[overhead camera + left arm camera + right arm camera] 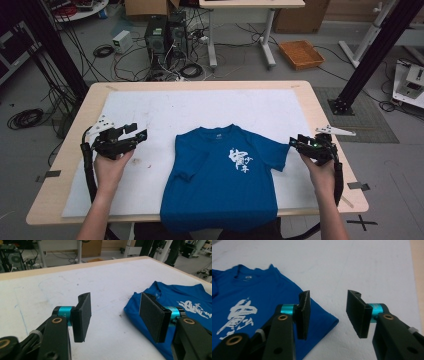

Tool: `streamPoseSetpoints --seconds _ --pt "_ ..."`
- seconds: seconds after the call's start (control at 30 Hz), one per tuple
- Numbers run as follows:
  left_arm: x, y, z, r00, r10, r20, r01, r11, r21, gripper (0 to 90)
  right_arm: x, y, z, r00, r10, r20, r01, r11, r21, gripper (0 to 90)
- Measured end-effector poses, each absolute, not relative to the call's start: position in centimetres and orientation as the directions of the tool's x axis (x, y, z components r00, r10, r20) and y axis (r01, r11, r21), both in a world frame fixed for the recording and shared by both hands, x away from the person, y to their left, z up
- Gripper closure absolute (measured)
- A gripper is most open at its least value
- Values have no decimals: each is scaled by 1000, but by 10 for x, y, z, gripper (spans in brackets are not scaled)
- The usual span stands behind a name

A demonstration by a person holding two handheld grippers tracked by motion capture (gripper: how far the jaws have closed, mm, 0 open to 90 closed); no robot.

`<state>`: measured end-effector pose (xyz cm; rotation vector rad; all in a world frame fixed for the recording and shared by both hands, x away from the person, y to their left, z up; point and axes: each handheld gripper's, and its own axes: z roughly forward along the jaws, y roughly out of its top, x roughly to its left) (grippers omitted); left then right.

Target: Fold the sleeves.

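Tongs on both sides stand open with nothing between them: left tongs (141, 134) over the bare white mat (150, 107), right tongs (292, 141) beside the sleeve of the blue T-shirt (220, 175), which lies flat at the near bench (320, 107) edge. Folding seems about to begin; next, the right tongs must pinch that sleeve.

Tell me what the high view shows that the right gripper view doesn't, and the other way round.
High view: the whole blue T-shirt on the white sheet, its left sleeve folded in and its hem over the near edge, both hands, the left gripper out to the side, and the orange basket on the floor.
Right gripper view: the right gripper close up, jaws apart with nothing between them, just above the sleeve tip.
Both: the shirt's white print and collar.
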<state>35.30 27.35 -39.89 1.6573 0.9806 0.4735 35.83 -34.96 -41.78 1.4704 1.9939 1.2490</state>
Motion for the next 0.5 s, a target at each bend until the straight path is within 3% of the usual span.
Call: streamPoseSetpoints --seconds 0.23,0.5 --pt "354 275 -401 582 792 -185 382 -65 922 430 369 -348 -428 -271 915 298 671 -43 740 595" --pt "353 271 -402 595 780 -194 389 -68 919 430 374 -344 -437 -264 927 266 686 -13 728 629"
